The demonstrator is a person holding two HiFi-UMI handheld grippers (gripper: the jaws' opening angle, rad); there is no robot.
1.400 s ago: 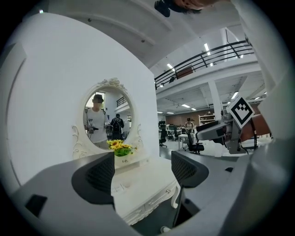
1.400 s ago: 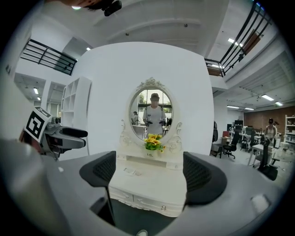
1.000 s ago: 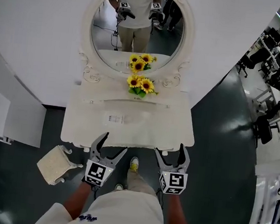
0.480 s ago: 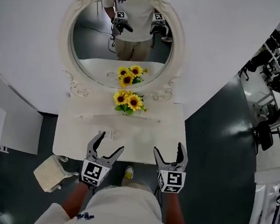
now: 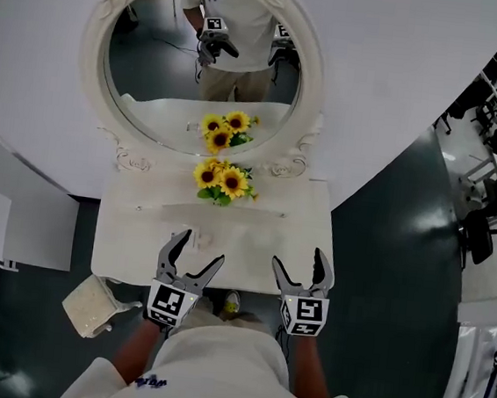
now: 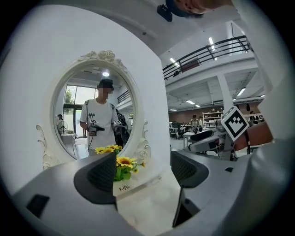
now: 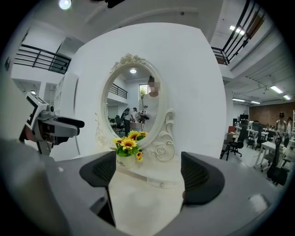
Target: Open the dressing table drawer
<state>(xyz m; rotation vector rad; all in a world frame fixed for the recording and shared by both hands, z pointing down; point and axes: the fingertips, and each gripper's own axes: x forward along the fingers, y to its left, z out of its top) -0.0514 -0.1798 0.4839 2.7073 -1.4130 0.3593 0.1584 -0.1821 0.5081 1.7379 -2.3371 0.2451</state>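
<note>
The head view looked steeply down on the table (image 5: 140,226). Both gripper views faced across it, seemingly from close, sharing mirror (image 6: 87,120) and sunflowers (image 7: 127,143).

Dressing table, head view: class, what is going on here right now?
A person stands at the white dressing table with a gripper in each hand. The left gripper and right gripper are both open and empty, held over the front of the tabletop. A pot of sunflowers sits at the back, below the oval mirror. Neither gripper has taken hold of anything yet.
</note>
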